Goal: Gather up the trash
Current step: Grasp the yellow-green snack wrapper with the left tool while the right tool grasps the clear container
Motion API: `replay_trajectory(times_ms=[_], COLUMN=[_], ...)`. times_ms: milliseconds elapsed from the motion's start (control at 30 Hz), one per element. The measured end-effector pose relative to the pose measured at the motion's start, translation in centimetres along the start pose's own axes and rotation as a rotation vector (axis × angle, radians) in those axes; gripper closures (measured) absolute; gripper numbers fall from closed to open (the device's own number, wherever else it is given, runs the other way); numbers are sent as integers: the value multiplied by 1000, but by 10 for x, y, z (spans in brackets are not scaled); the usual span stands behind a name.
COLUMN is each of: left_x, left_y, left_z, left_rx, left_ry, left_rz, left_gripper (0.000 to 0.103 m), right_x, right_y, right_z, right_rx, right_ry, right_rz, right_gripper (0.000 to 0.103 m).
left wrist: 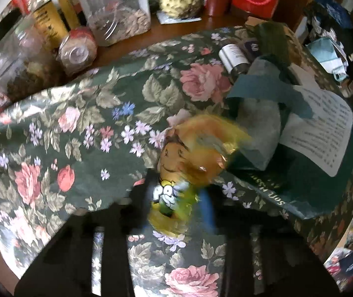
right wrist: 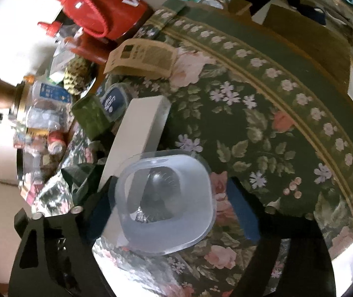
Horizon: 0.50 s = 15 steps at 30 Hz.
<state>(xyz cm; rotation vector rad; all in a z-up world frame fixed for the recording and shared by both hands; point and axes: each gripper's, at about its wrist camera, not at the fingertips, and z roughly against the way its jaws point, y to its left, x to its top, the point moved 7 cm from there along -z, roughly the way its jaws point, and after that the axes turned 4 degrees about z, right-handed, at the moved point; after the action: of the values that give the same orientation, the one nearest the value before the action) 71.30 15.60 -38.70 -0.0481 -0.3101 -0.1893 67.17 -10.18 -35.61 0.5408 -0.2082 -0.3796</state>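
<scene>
Left hand-held gripper (left wrist: 176,198): clamped on a yellow snack wrapper (left wrist: 188,163), held above the floral cloth (left wrist: 77,128) on the bench.
Right hand-held gripper (right wrist: 166,205): closed on a clear plastic container (right wrist: 165,203), above the same cloth beside a white box (right wrist: 139,133).
Bench's far edge: jars (left wrist: 117,17), red bag (right wrist: 102,7).

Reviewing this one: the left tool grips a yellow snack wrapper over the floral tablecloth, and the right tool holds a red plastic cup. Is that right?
Not quite. The left tool does grip the yellow snack wrapper over the floral tablecloth, but the right wrist view shows the right tool holding a clear plastic cup, not a red one. You can see dark contents through it.
</scene>
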Motion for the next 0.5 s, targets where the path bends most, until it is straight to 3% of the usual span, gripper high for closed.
replay_trajectory(times_ms=[67,167,500], left_x=[1,-8,-40], left_y=[6,13,18], left_z=[0,7,74], left_rx=[-5,-8,-57], left_ry=[5,7,-86], left_rz=[33,88,260], left_gripper=[86,89,91], right_x=[0,-1,-7], right_y=[2,7,33], right_z=[0,7,67], right_rx=[-13,-26,-73], right_ry=[4,-8,-160], right_rz=[22,71,345], right_gripper=[31,31,33])
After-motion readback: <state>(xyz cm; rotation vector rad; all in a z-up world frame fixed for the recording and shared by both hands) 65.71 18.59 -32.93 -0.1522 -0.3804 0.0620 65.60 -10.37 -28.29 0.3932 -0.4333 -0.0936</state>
